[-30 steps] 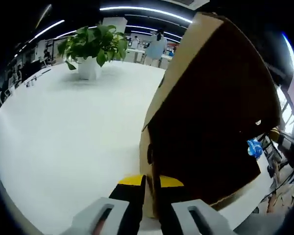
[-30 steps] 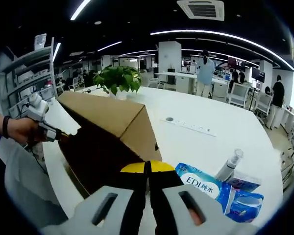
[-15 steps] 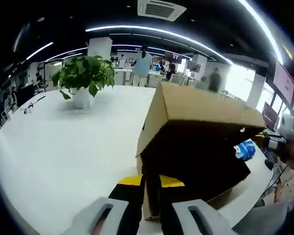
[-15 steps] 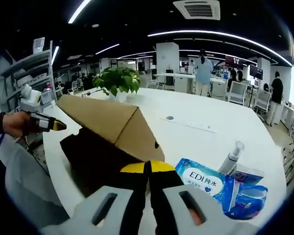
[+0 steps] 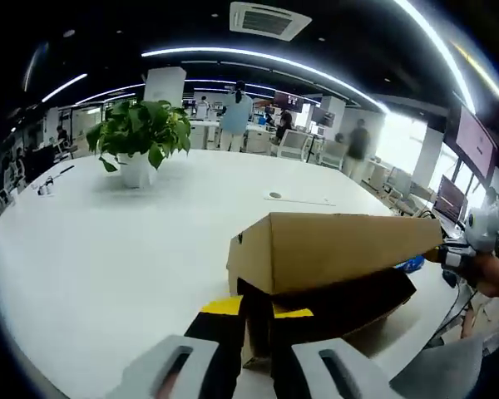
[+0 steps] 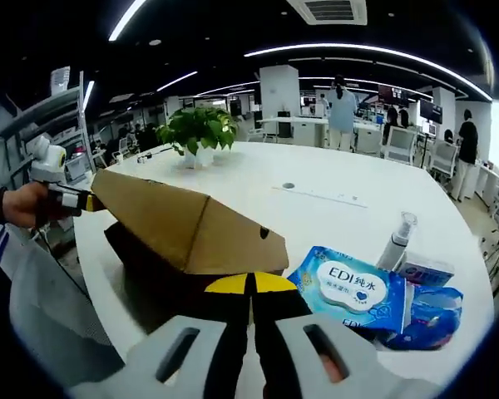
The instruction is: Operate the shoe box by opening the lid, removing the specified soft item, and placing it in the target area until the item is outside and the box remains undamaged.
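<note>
Shoe box sits clamped at its corner by left gripper.

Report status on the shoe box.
Left gripper shut on shoe box wall. Right gripper shut. Lid low, ajar. Wipes pack beside box.

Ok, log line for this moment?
shoe box lid ajar | left tongs shut on box wall | right tongs shut | blue EDI pack beside box
</note>
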### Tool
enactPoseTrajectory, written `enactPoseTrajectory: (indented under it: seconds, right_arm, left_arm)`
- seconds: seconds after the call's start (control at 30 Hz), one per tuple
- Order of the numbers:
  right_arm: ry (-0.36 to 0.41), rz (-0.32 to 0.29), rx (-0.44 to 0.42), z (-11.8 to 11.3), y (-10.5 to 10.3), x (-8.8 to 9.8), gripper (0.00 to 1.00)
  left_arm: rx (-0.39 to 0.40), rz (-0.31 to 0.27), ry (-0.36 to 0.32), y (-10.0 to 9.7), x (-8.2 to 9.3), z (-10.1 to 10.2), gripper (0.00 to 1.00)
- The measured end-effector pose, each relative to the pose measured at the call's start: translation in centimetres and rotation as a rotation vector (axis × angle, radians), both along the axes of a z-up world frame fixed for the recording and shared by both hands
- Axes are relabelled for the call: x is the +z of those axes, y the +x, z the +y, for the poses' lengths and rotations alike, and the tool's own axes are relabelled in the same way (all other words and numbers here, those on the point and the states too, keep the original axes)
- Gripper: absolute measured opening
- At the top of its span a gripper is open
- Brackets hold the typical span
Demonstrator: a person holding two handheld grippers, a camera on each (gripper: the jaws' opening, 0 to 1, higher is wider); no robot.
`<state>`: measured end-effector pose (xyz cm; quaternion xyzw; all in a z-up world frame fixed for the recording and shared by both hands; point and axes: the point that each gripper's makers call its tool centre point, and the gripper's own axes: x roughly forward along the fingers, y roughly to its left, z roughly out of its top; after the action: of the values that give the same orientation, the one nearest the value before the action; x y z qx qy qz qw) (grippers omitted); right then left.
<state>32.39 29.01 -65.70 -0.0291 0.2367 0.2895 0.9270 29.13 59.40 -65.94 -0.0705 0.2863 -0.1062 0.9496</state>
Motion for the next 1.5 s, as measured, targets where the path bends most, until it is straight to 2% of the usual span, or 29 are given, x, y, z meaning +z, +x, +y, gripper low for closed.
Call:
enactPoseTrajectory:
  seconds: [0.17, 0.7, 0.87, 1.03, 1.17, 1.23, 1.4, 1.47, 1.5]
  right_arm:
    - [0.034, 0.024, -0.024, -0.3, -0.4, -0.6, 0.00]
    - [0.054, 0.081, -0.027, 0.2, -2.4, -2.4, 0.00]
    - [0.064, 0.103, -0.044, 0.1, -2.7, -2.8, 0.00]
    - [0.072, 0.109, -0.050, -0.1, -3.2, -2.8, 0.00]
    - [0.077, 0.104, -0.043, -0.1, -3.5, -2.6, 0.00]
    - [0.093, 0.100, -0.046, -0.2, -3.6, -2.2, 0.00]
    - [0.125, 0.089, -0.051, -0.6, -3.6, -1.4, 0.02]
    - [0.152, 0.116, -0.038, -0.3, -3.8, -1.5, 0.06]
    - [0.192, 0.139, -0.035, 0.0, -4.0, -1.5, 0.09]
  left_arm:
    - [-0.006, 0.018, -0.003, -0.6, -0.7, 0.0, 0.09]
    - [-0.021, 0.067, 0.009, -2.4, -2.1, -0.1, 0.09]
    - [-0.011, 0.088, -0.006, -2.9, -2.4, 0.0, 0.09]
    - [-0.005, 0.093, -0.010, -3.5, -2.3, 0.0, 0.09]
    - [0.016, 0.094, -0.033, -4.0, -2.0, 0.4, 0.10]
    - [0.028, 0.099, -0.068, -4.3, -1.8, 0.4, 0.11]
    - [0.065, 0.074, -0.094, -4.5, -0.6, 1.2, 0.15]
    - [0.079, 0.066, -0.110, -4.2, -0.2, 1.6, 0.18]
    - [0.082, 0.065, -0.116, -3.9, -0.2, 1.7, 0.19]
